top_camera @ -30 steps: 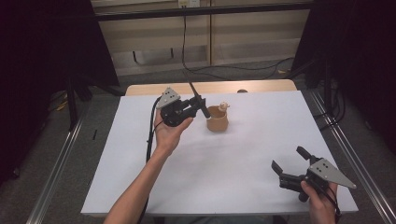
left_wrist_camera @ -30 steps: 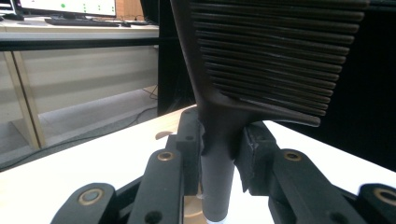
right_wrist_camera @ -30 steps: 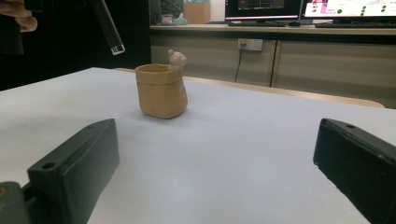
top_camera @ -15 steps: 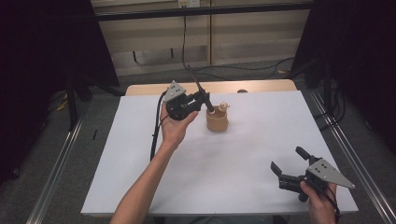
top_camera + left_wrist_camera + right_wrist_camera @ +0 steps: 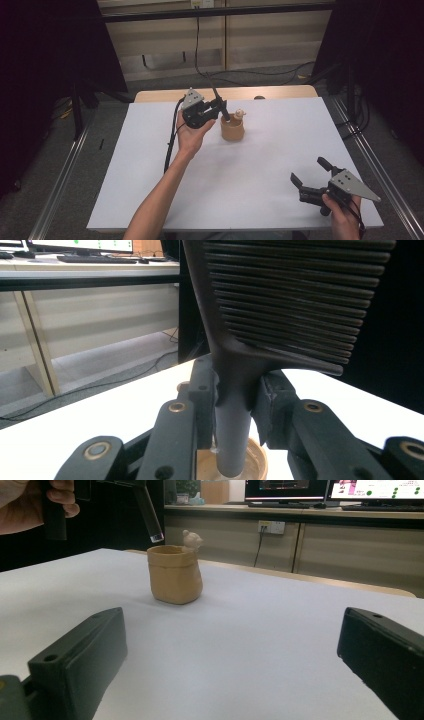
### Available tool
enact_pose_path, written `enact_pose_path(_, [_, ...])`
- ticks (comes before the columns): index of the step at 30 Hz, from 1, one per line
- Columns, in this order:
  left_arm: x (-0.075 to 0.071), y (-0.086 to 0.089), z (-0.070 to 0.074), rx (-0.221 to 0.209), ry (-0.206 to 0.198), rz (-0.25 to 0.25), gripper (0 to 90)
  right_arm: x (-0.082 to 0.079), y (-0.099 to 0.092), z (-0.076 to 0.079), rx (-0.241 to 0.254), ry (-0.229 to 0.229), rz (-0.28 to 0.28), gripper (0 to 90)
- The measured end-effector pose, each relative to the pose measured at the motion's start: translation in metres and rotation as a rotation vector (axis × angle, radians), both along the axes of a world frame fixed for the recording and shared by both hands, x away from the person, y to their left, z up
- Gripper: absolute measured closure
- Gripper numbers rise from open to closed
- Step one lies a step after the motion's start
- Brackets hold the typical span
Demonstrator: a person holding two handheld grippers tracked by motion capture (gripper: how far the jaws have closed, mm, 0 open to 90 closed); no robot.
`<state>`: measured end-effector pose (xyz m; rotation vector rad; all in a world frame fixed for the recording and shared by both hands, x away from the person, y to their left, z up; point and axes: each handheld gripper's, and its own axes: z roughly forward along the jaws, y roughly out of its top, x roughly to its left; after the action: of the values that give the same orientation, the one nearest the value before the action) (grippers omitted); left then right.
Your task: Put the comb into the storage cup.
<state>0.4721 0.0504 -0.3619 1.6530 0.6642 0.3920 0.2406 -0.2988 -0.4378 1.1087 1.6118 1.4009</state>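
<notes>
A small tan pot (image 5: 232, 130) with a tiny bear figure on its rim stands toward the far middle of the white table (image 5: 150, 175). My left gripper (image 5: 216, 107) is shut on a black comb (image 5: 216, 95), teeth up, handle slanting down. The handle's tip hangs just above the pot's mouth. In the left gripper view the comb (image 5: 290, 300) rises between the jaws and the pot (image 5: 255, 465) lies directly below. My right gripper (image 5: 308, 170) rests open near the front right corner, nothing between its jaws. From the right gripper view the pot (image 5: 175, 577) stands ahead with the comb handle (image 5: 147, 510) above it.
A wooden strip (image 5: 280, 92) runs along the table's far edge. Metal rails (image 5: 65, 165) flank both sides and cables (image 5: 260, 75) lie on the floor behind. The left gripper's cable (image 5: 172, 140) trails along the forearm.
My left gripper has carried the comb to the right and a little down, bringing the handle tip over the pot. The right gripper has stayed put.
</notes>
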Motion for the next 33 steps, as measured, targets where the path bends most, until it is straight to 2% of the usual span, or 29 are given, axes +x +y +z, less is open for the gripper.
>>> enact_pose_path(3, [0.002, -0.001, -0.003, 0.014, -0.011, -0.006, 72.7, 0.0, 0.0, 0.0, -0.001, -0.003, 0.006, 0.0])
enact_pose_path(10, [0.005, -0.006, -0.011, 0.029, -0.001, -0.003, 72.7, 0.0, 0.001, -0.001, -0.003, 0.001, 0.011, 0.0])
enact_pose_path(13, [0.003, -0.008, -0.014, 0.043, -0.016, -0.008, 72.7, 0.0, 0.001, -0.001, -0.002, 0.002, 0.013, 0.0])
enact_pose_path(16, [0.002, -0.011, -0.02, 0.064, -0.012, -0.013, 72.7, 0.0, 0.001, -0.001, -0.004, 0.003, 0.015, 0.0])
enact_pose_path(20, [0.003, -0.011, -0.024, 0.06, -0.002, -0.013, 72.7, 0.0, 0.002, -0.002, -0.016, 0.002, 0.022, 0.0])
enact_pose_path(22, [0.002, -0.013, -0.024, 0.074, -0.007, -0.012, 72.7, 0.001, 0.002, -0.002, -0.013, 0.004, 0.026, 0.0])
enact_pose_path(29, [0.004, -0.011, -0.031, 0.075, 0.018, -0.006, 72.7, 0.0, 0.002, -0.002, -0.015, 0.003, 0.03, 0.0])
enact_pose_path(33, [0.005, -0.009, -0.033, 0.092, 0.032, -0.007, 72.7, 0.001, 0.002, -0.002, -0.014, 0.002, 0.031, 0.0])
